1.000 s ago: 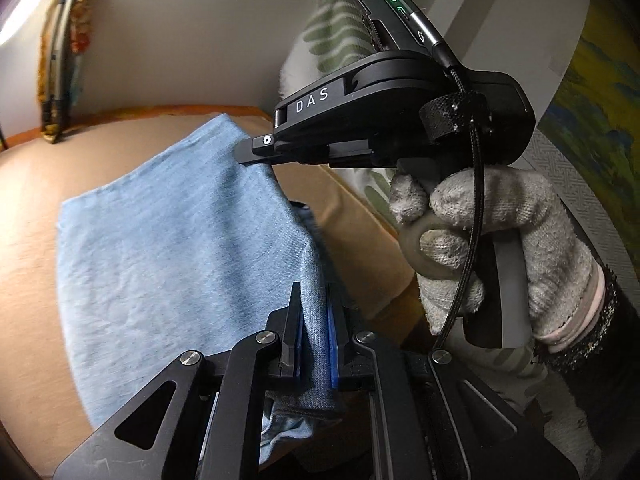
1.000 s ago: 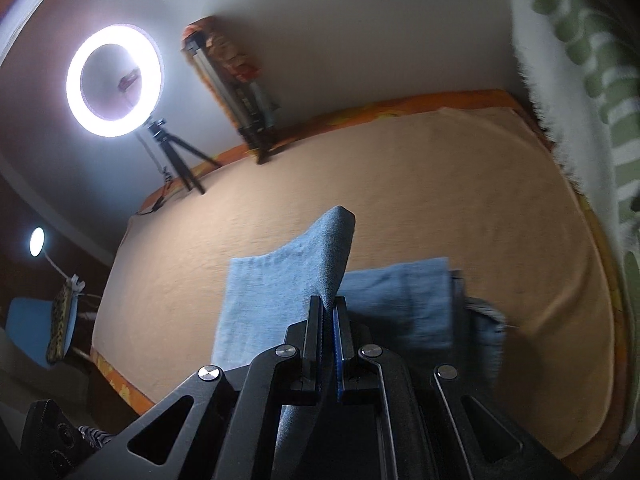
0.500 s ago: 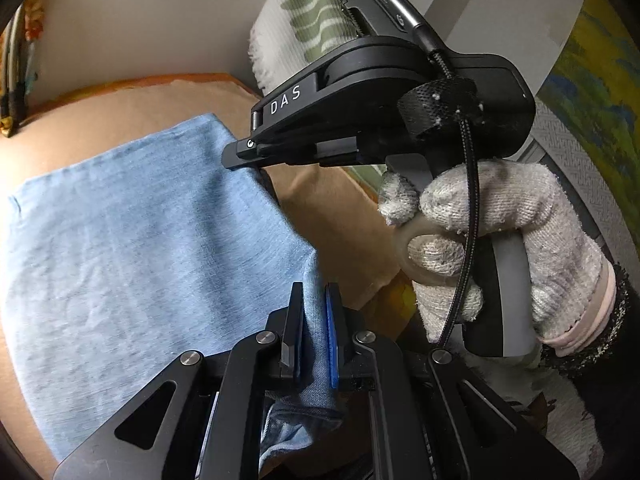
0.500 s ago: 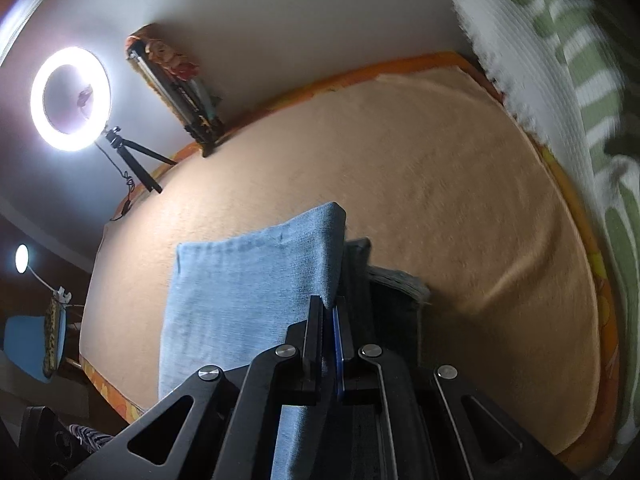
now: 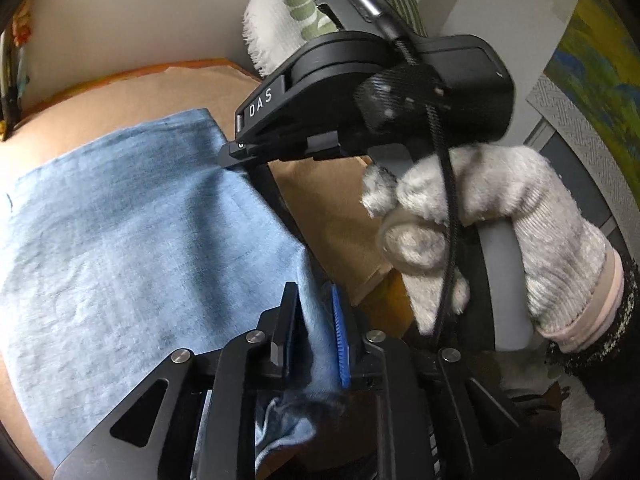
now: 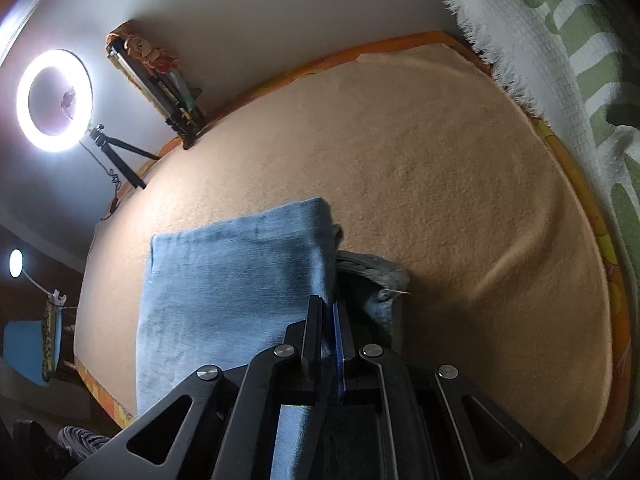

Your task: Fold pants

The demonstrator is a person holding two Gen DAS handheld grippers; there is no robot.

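Observation:
Light blue denim pants [image 5: 132, 240] lie folded over on the tan blanket [image 5: 132, 92]; they also show in the right wrist view [image 6: 236, 272]. My left gripper [image 5: 314, 312] has its jaws a little apart with the pants' near edge still between them, loosely held. My right gripper [image 6: 328, 320] is shut on the pants' right edge, low over the lower layer [image 6: 376, 276]. The right gripper's body [image 5: 372, 88], held by a gloved hand [image 5: 492, 232], fills the upper right of the left wrist view.
The tan blanket [image 6: 440, 168] covers a bed with an orange border. A white and green patterned cloth [image 6: 560, 40] hangs at the right. A ring light on a tripod [image 6: 54, 100] and a folded stand [image 6: 160, 88] are at the far wall.
Both grippers have lowered the lifted pants edge onto the lower layer, so the fold now lies flat. The left gripper's jaws have parted slightly.

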